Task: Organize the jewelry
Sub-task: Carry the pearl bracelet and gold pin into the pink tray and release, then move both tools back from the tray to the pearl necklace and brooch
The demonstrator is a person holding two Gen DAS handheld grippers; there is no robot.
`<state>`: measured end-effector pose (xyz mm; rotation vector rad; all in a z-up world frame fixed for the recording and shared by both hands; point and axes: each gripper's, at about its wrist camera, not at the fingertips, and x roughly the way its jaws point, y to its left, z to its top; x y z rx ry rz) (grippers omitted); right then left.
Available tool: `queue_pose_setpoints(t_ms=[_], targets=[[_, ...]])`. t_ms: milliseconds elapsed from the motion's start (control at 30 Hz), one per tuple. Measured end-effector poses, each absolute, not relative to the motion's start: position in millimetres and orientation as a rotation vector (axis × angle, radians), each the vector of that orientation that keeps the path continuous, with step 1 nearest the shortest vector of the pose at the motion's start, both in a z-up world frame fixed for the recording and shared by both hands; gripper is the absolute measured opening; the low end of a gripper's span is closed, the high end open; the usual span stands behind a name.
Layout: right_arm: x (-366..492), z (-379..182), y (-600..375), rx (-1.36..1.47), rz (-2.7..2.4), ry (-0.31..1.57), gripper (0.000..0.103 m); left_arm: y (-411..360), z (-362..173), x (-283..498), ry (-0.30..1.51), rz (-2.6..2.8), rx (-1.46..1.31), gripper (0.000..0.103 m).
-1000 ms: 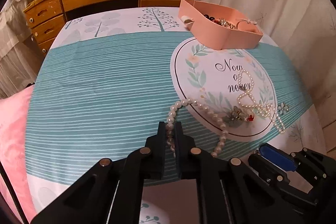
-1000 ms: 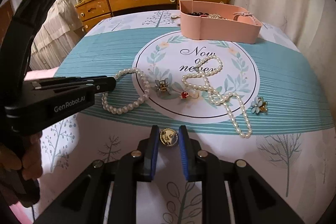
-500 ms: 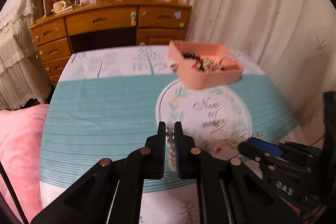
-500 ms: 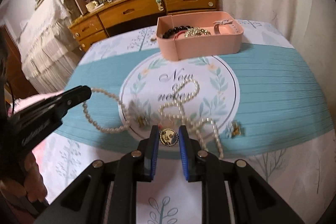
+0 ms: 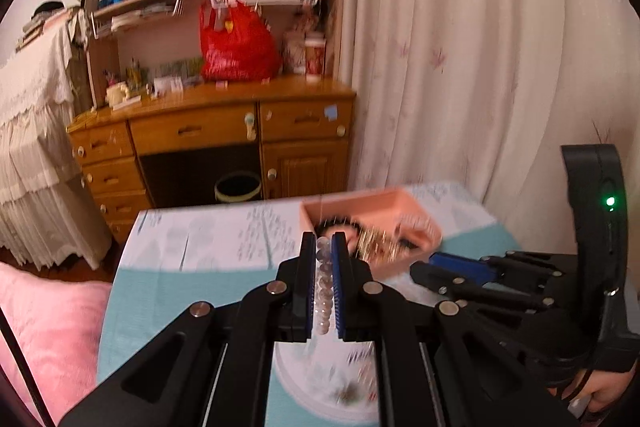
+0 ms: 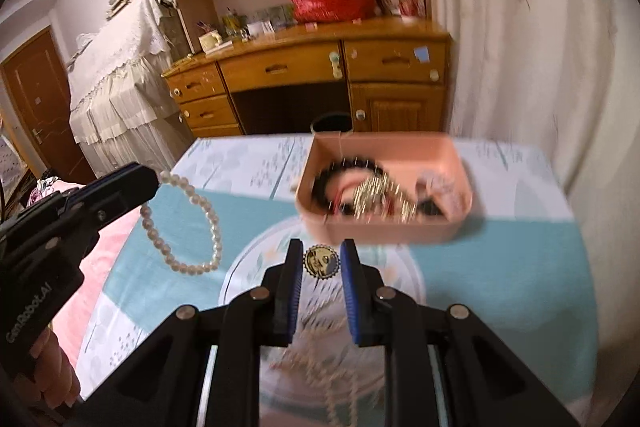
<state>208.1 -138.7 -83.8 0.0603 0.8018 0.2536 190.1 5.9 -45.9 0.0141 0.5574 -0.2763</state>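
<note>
Right wrist view: my right gripper (image 6: 321, 261) pinches a gold brooch (image 6: 321, 261), my left gripper (image 5: 324, 247) clamps the pearl bracelet (image 6: 188, 227), both short of the pink box (image 6: 384, 231) near the table's far edge; the dangling loop could snag its rim and spill.

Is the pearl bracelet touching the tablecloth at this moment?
Apart. The right wrist view shows the pearl bracelet dangling from the left gripper as a loop in the air above the tablecloth.
</note>
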Motion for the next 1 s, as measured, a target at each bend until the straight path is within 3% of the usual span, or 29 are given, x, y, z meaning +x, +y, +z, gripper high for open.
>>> queue_pose_setpoints(t_ms=[467,567,633,1000], targets=[[283.6,-74.5,-187.4,0.115,0.328,0.813,0.019,-45.6,-34.9,264.9,0.479,-0.335,-0.099,0.007],[295.4,-87.4,-192.6,0.142,0.345,0.893,0.02,-46.4,-40.4,272.0,0.518,-0.324,-0.149,0.026],[295.3,-91.7,-195.8,0.152,0.33,0.903,0.025,-43.9,-43.7,270.7,0.529,-0.319,-0.165,0.048],[283.1,-99.7,-210.1,0.187,0.326,0.92,0.039,-30.3,-68.3,250.9,0.629,-0.242,-0.159,0.062]])
